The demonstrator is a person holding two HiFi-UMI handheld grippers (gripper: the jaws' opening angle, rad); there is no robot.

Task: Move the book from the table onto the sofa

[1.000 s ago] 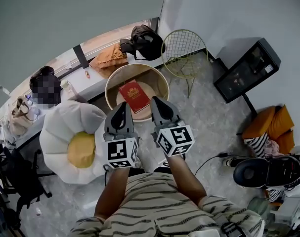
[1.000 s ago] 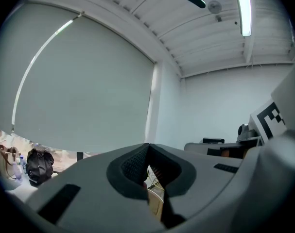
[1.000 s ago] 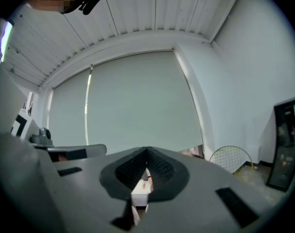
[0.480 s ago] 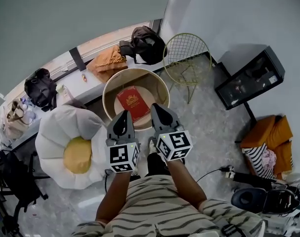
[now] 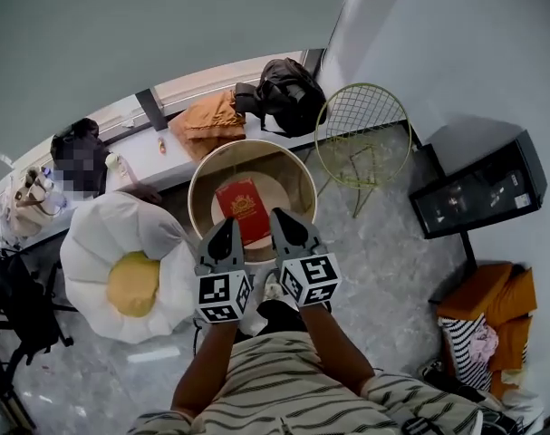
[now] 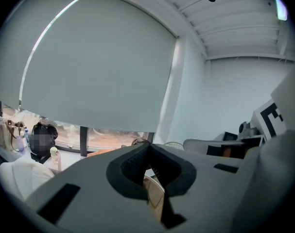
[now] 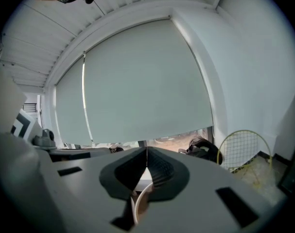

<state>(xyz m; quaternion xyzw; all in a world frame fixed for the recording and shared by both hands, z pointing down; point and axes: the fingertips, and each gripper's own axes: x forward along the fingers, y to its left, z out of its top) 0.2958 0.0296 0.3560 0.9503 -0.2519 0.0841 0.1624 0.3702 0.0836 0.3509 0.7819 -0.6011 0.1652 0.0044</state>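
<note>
Fingers of the left gripper are seen pressed together, tip to tip, with nothing pinched between them. Right gripper fingers are likewise closed on nothing, as read in the right gripper view. Both grippers are held side by side, pointed forward over the near rim of the round table. Red book is noted lying flat on the table top. In the head view its near half is flanked by the two sets of fingertips; contact cannot be told. White flower-shaped sofa with a yellow centre is recorded just left of the table, apart from the book. Wire chair is seen right of the table. Black bag and orange cloth are noted on the ledge behind.
</note>
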